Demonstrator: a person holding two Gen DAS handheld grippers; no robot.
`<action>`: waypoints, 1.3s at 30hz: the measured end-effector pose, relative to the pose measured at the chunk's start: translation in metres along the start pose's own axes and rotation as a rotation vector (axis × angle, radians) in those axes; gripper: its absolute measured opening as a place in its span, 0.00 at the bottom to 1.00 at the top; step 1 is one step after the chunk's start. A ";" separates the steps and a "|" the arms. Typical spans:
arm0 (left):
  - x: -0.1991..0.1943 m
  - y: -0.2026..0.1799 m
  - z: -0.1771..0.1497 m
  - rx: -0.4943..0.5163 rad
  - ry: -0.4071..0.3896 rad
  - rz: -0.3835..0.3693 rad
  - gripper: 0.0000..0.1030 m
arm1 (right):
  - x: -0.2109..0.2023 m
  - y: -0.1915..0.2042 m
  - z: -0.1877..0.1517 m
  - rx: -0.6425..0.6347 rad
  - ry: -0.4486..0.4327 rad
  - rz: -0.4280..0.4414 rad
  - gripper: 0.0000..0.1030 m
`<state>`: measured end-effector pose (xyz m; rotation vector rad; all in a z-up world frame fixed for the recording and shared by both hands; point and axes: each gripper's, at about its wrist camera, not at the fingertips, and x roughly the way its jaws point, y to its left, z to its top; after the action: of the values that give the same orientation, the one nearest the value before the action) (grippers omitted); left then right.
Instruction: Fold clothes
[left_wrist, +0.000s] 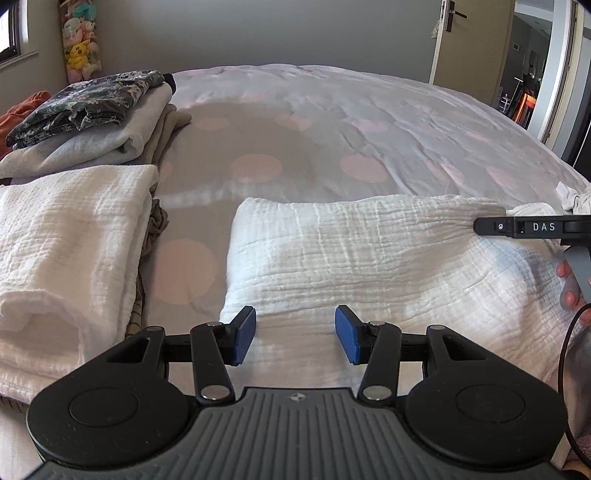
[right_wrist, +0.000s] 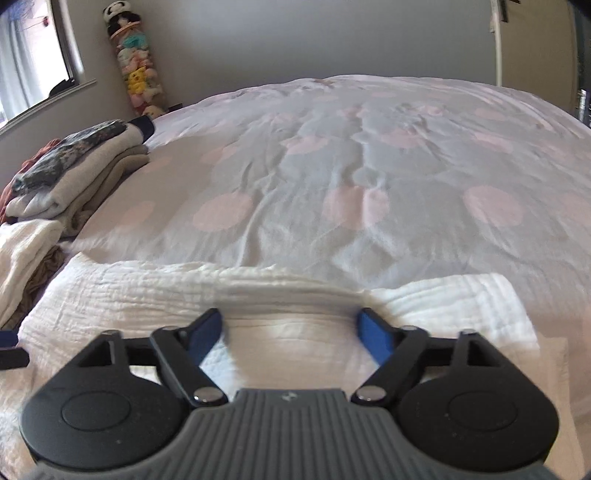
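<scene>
A white crinkled cloth (left_wrist: 369, 251) lies folded into a wide band on the bed, right in front of both grippers. My left gripper (left_wrist: 295, 338) hovers over its near left part, blue pads apart and nothing pinched between them. In the left wrist view my right gripper (left_wrist: 532, 227) reaches in from the right edge, over the cloth's far right corner. In its own view the right gripper (right_wrist: 291, 332) stands wide open above the cloth (right_wrist: 147, 295), whose far folded edge runs just beyond the fingertips.
A pile of folded clothes (left_wrist: 85, 110) with a dark patterned piece on top sits at the far left, and a folded white cloth (left_wrist: 66, 240) lies nearer. The pink-dotted bedspread (left_wrist: 295, 129) stretches beyond. A person's fingers (left_wrist: 569, 284) show at the right edge.
</scene>
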<state>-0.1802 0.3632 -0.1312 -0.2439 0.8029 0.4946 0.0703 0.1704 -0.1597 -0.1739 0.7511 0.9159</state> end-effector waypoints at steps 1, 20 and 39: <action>-0.004 -0.001 0.000 -0.001 -0.002 0.001 0.44 | -0.002 0.006 -0.001 -0.029 -0.003 -0.017 0.90; -0.058 -0.012 -0.012 -0.003 -0.069 0.006 0.44 | -0.114 -0.054 -0.018 0.258 -0.045 -0.150 0.91; -0.063 0.003 -0.024 -0.089 -0.044 0.020 0.44 | -0.104 -0.117 -0.050 0.533 0.034 -0.165 0.85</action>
<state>-0.2340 0.3360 -0.1006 -0.3066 0.7418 0.5535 0.0953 0.0083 -0.1484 0.2168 0.9712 0.5336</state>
